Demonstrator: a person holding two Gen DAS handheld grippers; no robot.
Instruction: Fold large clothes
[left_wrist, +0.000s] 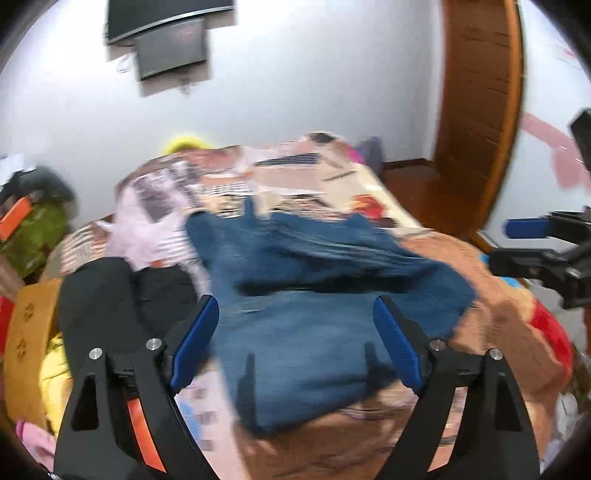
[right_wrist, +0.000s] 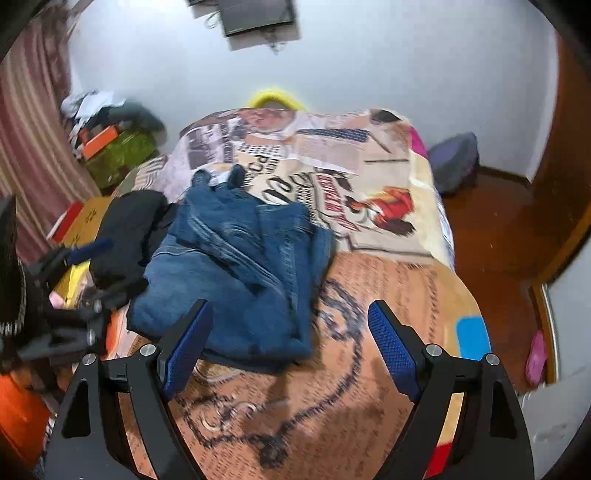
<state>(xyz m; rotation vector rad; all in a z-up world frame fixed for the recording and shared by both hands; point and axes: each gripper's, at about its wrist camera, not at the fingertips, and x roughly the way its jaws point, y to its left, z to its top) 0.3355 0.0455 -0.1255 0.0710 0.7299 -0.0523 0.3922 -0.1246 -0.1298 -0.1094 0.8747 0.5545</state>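
We see the jeans lying folded on the bedspread, at ten o'clock from our right gripper. Denim looks heavy, thick and limp, so we judge a hem or folded edge the best hold. Our left gripper hangs over them, spread wide, empty; the right gripper too, touching nothing.

Blue jeans, heavy matt denim, faded in streaks. Under them the blanket, soft printed cloth, fuzzy near us. Far right, the door, polished brown wood, and the floor glossy too. Both grippers: matt black plastic arms, rough-textured blue pads, shiny metal pins.
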